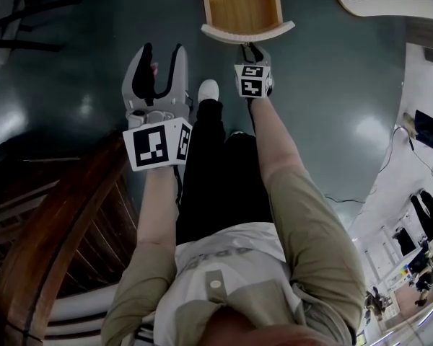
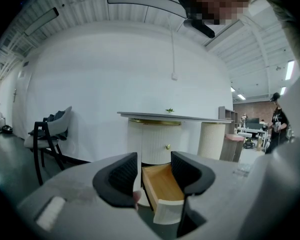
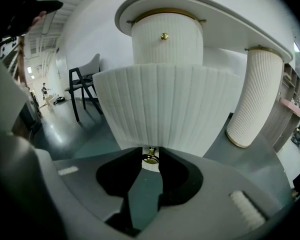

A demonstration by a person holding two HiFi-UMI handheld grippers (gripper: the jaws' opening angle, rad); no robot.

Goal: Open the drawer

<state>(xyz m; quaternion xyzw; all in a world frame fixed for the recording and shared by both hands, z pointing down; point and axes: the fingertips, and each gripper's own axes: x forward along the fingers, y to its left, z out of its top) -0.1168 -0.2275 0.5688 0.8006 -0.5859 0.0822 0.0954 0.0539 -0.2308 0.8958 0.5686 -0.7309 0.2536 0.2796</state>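
Our right gripper (image 1: 252, 50) pinches the brass knob (image 3: 150, 158) on the open, white-ribbed drawer (image 1: 242, 6), while our left gripper (image 2: 154, 165) hovers alongside, jaws spread and empty.

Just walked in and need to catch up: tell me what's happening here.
A person holding two grippers is opening a drawer. The right gripper is clamped on the small brass knob of the white ribbed, wood-lined drawer, which stands pulled well out of the white ribbed cabinet. The left gripper hangs open and empty to the left of the drawer, touching nothing.
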